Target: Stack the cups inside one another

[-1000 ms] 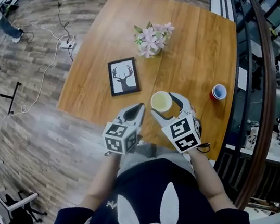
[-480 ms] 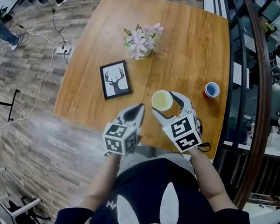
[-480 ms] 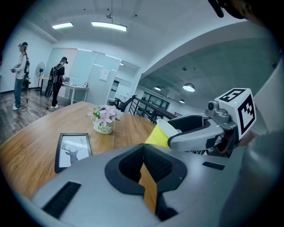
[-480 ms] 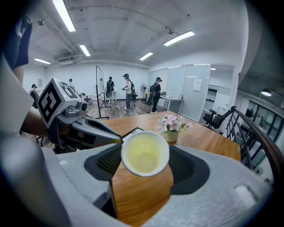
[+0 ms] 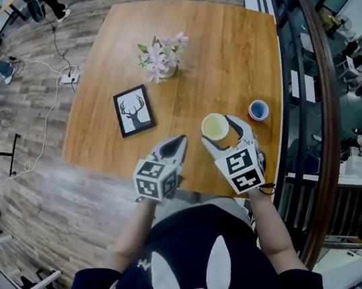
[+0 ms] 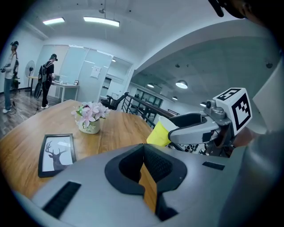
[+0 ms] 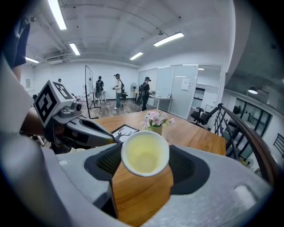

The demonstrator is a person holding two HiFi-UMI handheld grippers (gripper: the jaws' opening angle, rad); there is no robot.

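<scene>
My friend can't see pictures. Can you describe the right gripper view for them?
The right gripper holds a yellow cup, mouth toward the camera. Behind it, a table bears flowers and a deer picture; the left gripper shows at left.

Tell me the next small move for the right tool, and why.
Probably carry the yellow cup sideways to the red cup and line it up over that cup's open mouth. The right tool is closed on the yellow cup, mouth up, and the red cup stands alone near the table's right edge. The left tool is shut and empty.
</scene>
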